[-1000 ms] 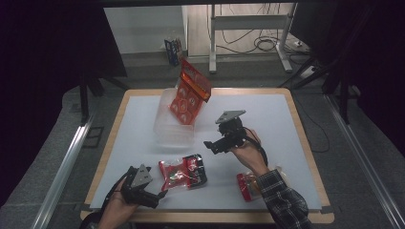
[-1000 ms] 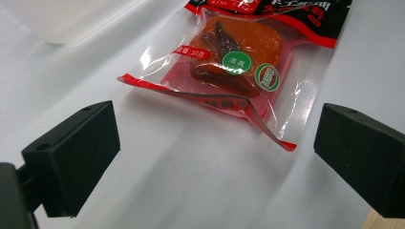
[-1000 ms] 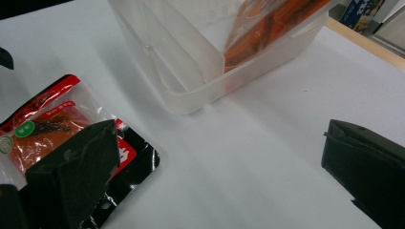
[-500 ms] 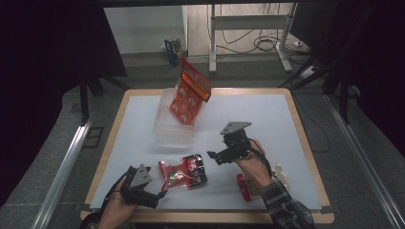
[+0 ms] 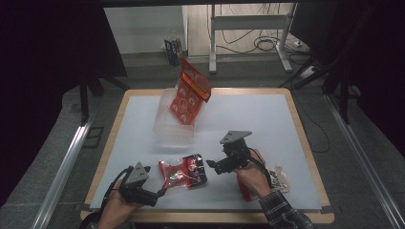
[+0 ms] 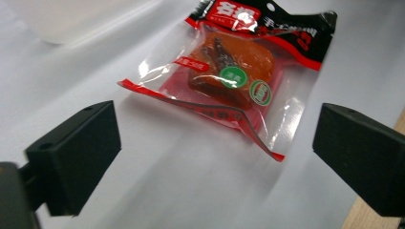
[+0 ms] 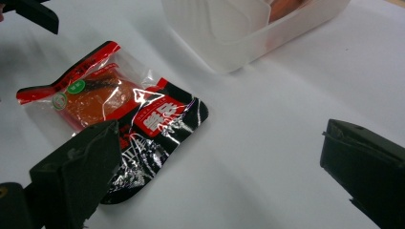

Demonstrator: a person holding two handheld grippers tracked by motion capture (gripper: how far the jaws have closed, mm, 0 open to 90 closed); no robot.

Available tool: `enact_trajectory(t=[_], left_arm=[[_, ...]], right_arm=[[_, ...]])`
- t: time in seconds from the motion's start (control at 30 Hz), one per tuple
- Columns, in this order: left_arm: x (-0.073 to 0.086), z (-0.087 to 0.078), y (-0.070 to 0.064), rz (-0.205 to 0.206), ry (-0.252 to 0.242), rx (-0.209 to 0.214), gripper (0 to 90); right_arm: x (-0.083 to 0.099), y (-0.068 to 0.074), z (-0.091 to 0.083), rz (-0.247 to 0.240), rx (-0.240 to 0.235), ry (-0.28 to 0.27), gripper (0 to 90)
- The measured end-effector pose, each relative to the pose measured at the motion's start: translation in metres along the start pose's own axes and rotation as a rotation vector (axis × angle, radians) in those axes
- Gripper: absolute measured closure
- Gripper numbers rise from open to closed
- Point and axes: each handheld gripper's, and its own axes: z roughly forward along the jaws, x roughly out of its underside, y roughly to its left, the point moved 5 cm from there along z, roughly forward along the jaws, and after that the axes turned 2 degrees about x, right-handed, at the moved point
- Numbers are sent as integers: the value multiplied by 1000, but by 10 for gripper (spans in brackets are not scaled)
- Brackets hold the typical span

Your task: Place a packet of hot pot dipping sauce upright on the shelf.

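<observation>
On the counter: a flat red-and-black plastic snack packet [image 5: 183, 173] with an orange-brown piece showing through its clear window lies near the front edge of the white counter [image 5: 248, 114], between the two grippers.
Left gripper [image 5: 157, 193]: jaws spread wide and empty, low and just short of the packet's clear sealed edge.
Right gripper [image 5: 211, 165]: jaws also wide apart, nothing in them, hovering just beside the packet's black printed end.
Bin: a translucent plastic tub [image 5: 174, 125] sits farther back, with a tall red snack bag [image 5: 191, 93] standing in it. My guess is the packet belongs there too.
Risk 1: the packet is thin and slick, so jaws closing on the flat film could just push it along.
Risk 2: both grippers going in at once could bump each other.
Also around: a small clear wrapper [image 5: 281, 177] by the right hand.
</observation>
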Motion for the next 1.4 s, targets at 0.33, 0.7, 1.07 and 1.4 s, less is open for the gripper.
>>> enact_trajectory(t=[0.33,0.7,1.07,1.4], left_arm=[[-7,-1,5,-7,-61,28,249],[-13,8,13,-19,-74,41,729],[-9,23,11,10,8,87,884],[-1,24,12,34,100,65,900]], right_arm=[[10,10,-3,1,17,15,4],[21,13,10,16,14,68,8],[25,20,17,12,2,116,44],[20,30,17,36,-69,102,70]])
